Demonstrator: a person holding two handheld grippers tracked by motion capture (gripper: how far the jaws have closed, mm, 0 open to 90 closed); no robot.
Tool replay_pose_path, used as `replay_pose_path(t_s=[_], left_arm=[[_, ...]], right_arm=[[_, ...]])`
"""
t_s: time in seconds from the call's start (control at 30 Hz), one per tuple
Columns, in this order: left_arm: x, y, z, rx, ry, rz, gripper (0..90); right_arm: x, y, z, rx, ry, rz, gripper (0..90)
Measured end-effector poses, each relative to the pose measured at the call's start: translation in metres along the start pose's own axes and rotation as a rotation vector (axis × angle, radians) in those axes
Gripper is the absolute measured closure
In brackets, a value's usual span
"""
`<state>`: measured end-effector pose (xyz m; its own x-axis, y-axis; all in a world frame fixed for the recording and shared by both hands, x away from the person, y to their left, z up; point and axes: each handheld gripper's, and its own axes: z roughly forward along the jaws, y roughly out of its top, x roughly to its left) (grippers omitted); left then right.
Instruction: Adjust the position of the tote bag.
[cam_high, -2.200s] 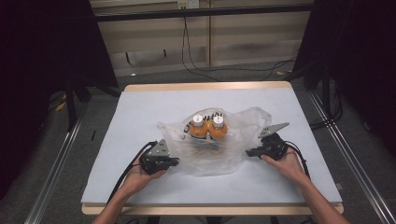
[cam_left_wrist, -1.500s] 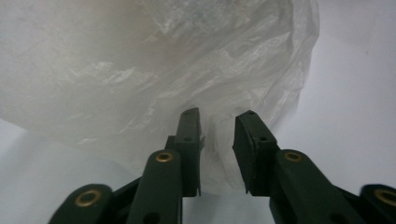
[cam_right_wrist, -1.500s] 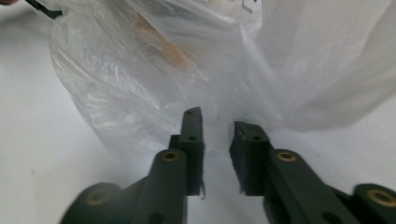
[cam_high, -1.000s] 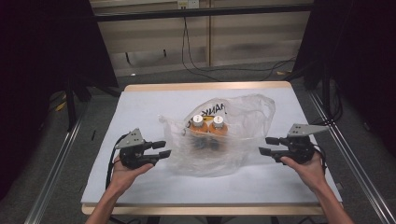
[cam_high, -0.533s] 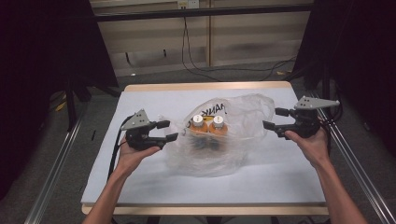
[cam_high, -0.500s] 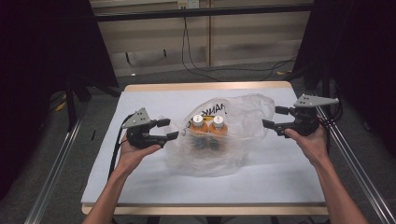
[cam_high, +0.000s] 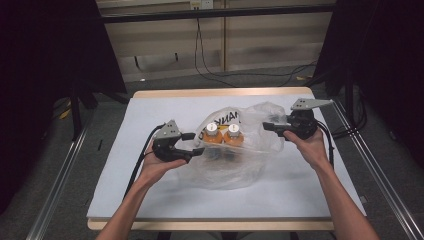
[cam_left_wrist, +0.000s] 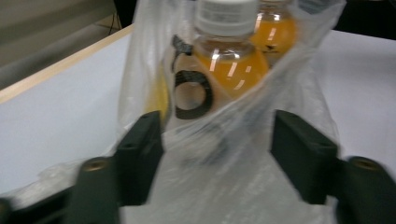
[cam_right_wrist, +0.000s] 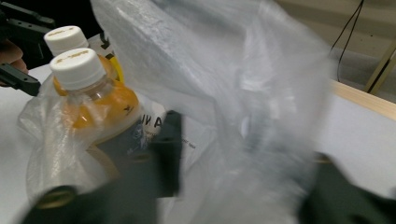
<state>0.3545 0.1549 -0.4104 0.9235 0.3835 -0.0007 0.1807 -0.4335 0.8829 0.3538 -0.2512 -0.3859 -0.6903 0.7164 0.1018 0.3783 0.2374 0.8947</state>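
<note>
Your table (cam_high: 150, 200), white-topped with a pale wooden edge, carries one clear plastic bag (cam_high: 240, 165) near its middle; the surface around the bag is bare. The bag is crumpled, bears black lettering on its far side, and spreads toward you across the white top. Inside it stand two orange drink bottles (cam_high: 223, 135) with white caps, upright and touching side by side. Film lies between both of your grippers and the bottles, so neither tool has contact with them. Your right gripper (cam_high: 270, 126) sits at the bag's right upper edge; its view shows bag film bunched between the jaws, but blur prevents telling whether they are clamped on it. Your left gripper (cam_high: 196, 144) sits at the bag's left edge, just beside the nearer bottle; its jaws stand apart with loose film between them, released. Behind the table, cables (cam_high: 210, 55) trail across the floor
</note>
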Motion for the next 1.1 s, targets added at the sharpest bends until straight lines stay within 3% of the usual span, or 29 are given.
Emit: replay_pose_path(t_s=[0.07, 0.13, 0.27, 0.57, 0.67, 0.73, 0.77, 0.87, 1.1], left_arm=[[-0.006, -0.002, -0.007, -0.003, 0.017, 0.023, 57.5], [-0.009, -0.003, -0.011, -0.006, -0.002, 0.026, 72.2], [-0.015, -0.009, -0.016, 0.056, -0.055, 0.053, 89.7], [-0.016, -0.029, -0.001, 0.159, -0.088, 0.034, 90.0], [-0.014, -0.036, 0.005, 0.195, -0.073, 0.023, 90.0], [-0.014, -0.043, 0.009, 0.199, -0.069, -0.002, 90.0], [-0.012, -0.044, 0.010, 0.219, -0.069, 0.005, 90.0], [-0.009, -0.048, 0.012, 0.218, -0.078, -0.005, 90.0], [-0.009, -0.055, 0.022, 0.288, -0.080, 0.014, 90.0]], right_arm=[[0.001, 0.001, -0.002, -0.007, 0.001, 0.006, 78.2], [0.001, 0.001, -0.004, -0.010, 0.003, 0.013, 88.9], [0.000, -0.001, -0.004, 0.001, -0.009, 0.025, 90.0], [-0.002, -0.018, 0.007, 0.057, -0.011, 0.041, 90.0], [-0.002, -0.023, 0.011, 0.081, -0.007, 0.048, 90.0], [-0.001, -0.027, 0.016, 0.088, 0.001, 0.062, 90.0], [-0.001, -0.029, 0.019, 0.097, 0.002, 0.059, 90.0], [-0.001, -0.035, 0.027, 0.128, -0.001, 0.057, 90.0], [-0.016, -0.053, 0.039, 0.211, -0.069, 0.089, 90.0]])
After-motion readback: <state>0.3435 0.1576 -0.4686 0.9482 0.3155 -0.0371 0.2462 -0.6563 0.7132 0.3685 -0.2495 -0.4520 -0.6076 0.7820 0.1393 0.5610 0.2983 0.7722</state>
